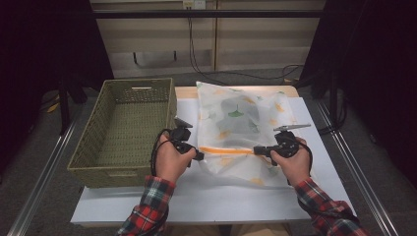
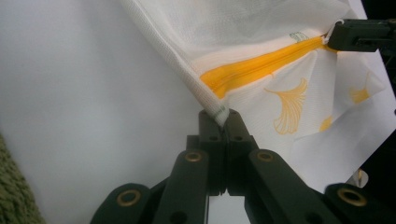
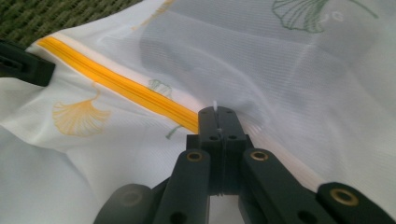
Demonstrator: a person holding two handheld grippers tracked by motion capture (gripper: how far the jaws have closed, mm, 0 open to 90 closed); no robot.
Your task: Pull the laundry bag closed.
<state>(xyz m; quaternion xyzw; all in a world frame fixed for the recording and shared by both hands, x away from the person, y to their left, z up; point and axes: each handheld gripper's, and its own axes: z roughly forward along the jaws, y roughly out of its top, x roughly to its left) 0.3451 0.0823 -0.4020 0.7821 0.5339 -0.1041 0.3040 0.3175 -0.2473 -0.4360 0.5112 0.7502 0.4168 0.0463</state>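
A white mesh laundry bag (image 1: 241, 130) printed with ginkgo leaves is seen lying on the white-covered bench (image 1: 206, 201), just to the right of the woven basket (image 1: 123, 132). A grey garment is visible through the mesh. The bag's orange zipper (image 1: 227, 151) runs across its near part, between the two tools.

The left tool (image 1: 199, 155) is clamped shut on the bag's corner seam at the zipper's end nearest the basket; in the left gripper view the fabric edge (image 2: 219, 111) is pinched between closed jaws. The right tool (image 1: 256, 150) is closed on a small white tab at the zipper's far end from the basket, judged to be the slider pull (image 3: 215, 105), though it is too small to confirm.

The work in hand is judged to be running the zipper while the corner is anchored.

Risks noted:
- The pull is held by very little; a sideways tug could let it slip from the jaws
- Loose mesh beside the track could be caught in the slider if tension is lost
- The thin corner seam could slide free of the left tool under a hard pull, bunching the bag toward the basket
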